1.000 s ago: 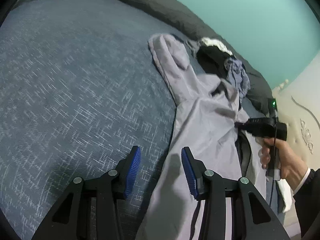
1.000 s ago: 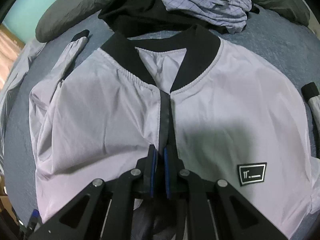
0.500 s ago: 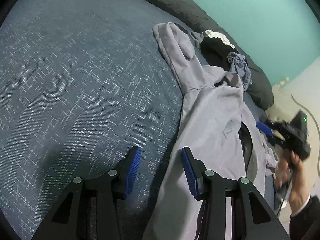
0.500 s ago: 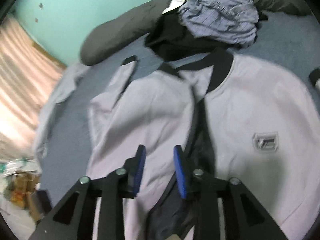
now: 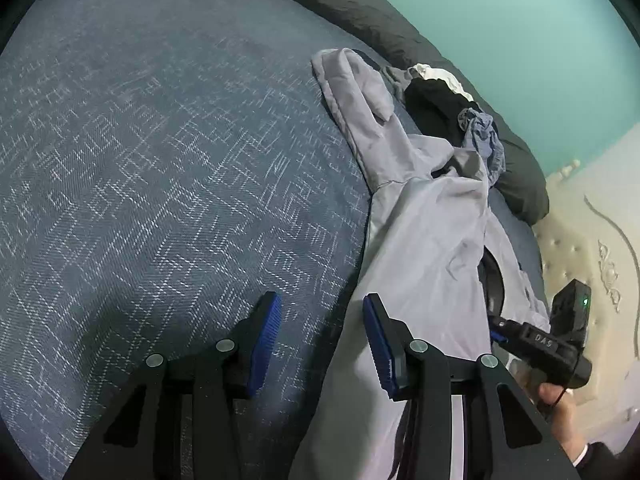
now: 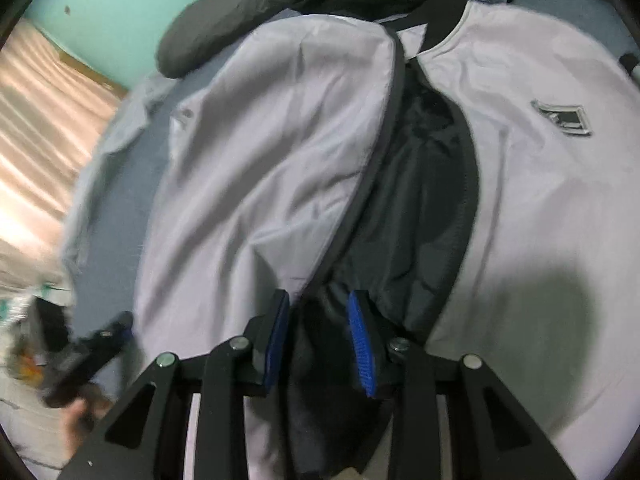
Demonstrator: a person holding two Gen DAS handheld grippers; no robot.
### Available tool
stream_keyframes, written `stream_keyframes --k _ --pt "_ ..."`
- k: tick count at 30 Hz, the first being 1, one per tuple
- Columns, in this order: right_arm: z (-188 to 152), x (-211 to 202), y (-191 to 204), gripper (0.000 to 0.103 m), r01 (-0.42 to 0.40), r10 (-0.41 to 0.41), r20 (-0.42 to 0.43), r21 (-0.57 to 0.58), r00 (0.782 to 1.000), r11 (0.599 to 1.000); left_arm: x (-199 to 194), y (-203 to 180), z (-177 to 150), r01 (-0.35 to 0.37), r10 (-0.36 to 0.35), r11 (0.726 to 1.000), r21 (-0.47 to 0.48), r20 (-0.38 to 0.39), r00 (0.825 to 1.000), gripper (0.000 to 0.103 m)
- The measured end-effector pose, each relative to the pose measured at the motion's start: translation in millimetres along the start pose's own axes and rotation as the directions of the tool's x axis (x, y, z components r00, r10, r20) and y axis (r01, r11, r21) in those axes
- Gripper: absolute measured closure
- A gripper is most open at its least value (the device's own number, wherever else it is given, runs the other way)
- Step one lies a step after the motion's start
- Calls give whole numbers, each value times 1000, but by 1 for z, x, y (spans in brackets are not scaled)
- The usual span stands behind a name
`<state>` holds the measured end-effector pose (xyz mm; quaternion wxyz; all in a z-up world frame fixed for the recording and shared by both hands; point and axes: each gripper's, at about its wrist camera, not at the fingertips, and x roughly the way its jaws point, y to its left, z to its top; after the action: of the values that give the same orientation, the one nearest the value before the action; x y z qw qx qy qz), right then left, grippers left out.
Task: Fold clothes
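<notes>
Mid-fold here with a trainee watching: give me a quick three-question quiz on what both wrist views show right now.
1. True or false: the right gripper is shut on the jacket's front edge.
2. Multiple choice: what shows between the jacket's two front panels in the right wrist view? A) a white shirt B) dark lining C) bare bedspread
3. Fill in: the left gripper is open, with one finger over the patterned bedspread and the other over the ______.

Key:
1. False; its jaws are open, straddling the front opening.
2. B
3. jacket
</notes>
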<state>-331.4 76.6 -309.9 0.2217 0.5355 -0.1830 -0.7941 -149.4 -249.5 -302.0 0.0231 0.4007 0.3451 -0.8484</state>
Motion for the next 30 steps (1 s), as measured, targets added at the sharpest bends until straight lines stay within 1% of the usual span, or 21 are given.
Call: stream_keyframes --k 3,7,12,14,16,17,19,22,26,30 --pt "-2 7 7 72 29 -29 -4 -20 1000 999 -1 -3 0 -1 1 1000 11 5 1000 57" --pt "-4 17 15 69 66 -67 -10 -41 998 997 0 -3 0 0 0 1000 10 2 1000 57" --pt "-5 21 17 69 76 -75 20 -51 997 996 -1 -2 1 -2 2 1000 8 3 1000 57" --pt "-8 22 19 72 83 -81 33 -56 996 995 -1 -1 1 -1 1 1000 7 2 1000 57" --pt "-8 22 22 84 92 -89 45 -70 995 993 -2 -1 1 0 0 1000 8 2 1000 57" --pt "-7 22 24 85 98 -94 50 -81 994 992 -2 -1 1 0 0 1000 9 3 1000 57" --pt "-7 19 27 95 107 -101 64 -97 993 990 -2 -1 1 -1 1 1000 7 3 1000 57" --pt "-9 11 31 101 90 -80 95 -106 992 990 -2 0 1 -2 2 1000 4 2 1000 57" --pt "-10 -3 33 102 69 -55 126 -112 991 991 -2 -1 0 -2 2 1000 8 1 1000 57" --pt "-6 -1 22 101 46 -38 104 -67 994 997 -1 -2 0 -1 1 1000 12 0 1000 57"
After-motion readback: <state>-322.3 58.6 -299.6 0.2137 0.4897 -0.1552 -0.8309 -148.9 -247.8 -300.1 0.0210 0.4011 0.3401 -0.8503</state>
